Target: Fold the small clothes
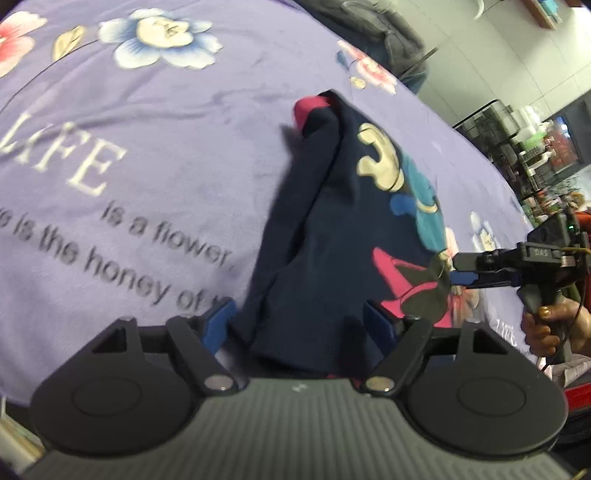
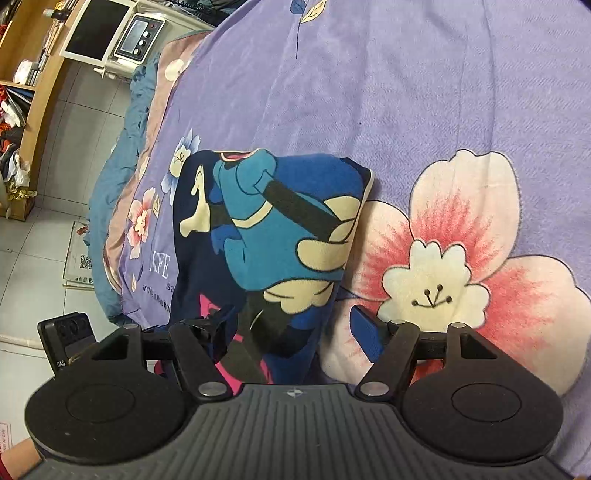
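A small navy garment point(image 1: 325, 236) with a cartoon print and pink trim lies bunched on a purple flowered bedspread point(image 1: 155, 110). My left gripper point(image 1: 298, 323) stands open, its blue pads point(image 1: 219, 321) on either side of the garment's near end. In the right wrist view the garment point(image 2: 280, 229) shows its blue and cream print. My right gripper point(image 2: 291, 334) is open wide astride the cloth's near edge, with one blue pad point(image 2: 365, 334) on the bedspread point(image 2: 406, 92) and the other hidden behind cloth. In the left wrist view the right gripper point(image 1: 461, 270) sits at the garment's right side, held by a hand point(image 1: 546, 328).
The bed's edge drops to a tiled floor point(image 2: 48, 240) on the left of the right wrist view, with a wooden shelf point(image 2: 26, 74) and a white appliance point(image 2: 138, 35) beyond. Cluttered shelves point(image 1: 535, 147) stand past the bed's far right side.
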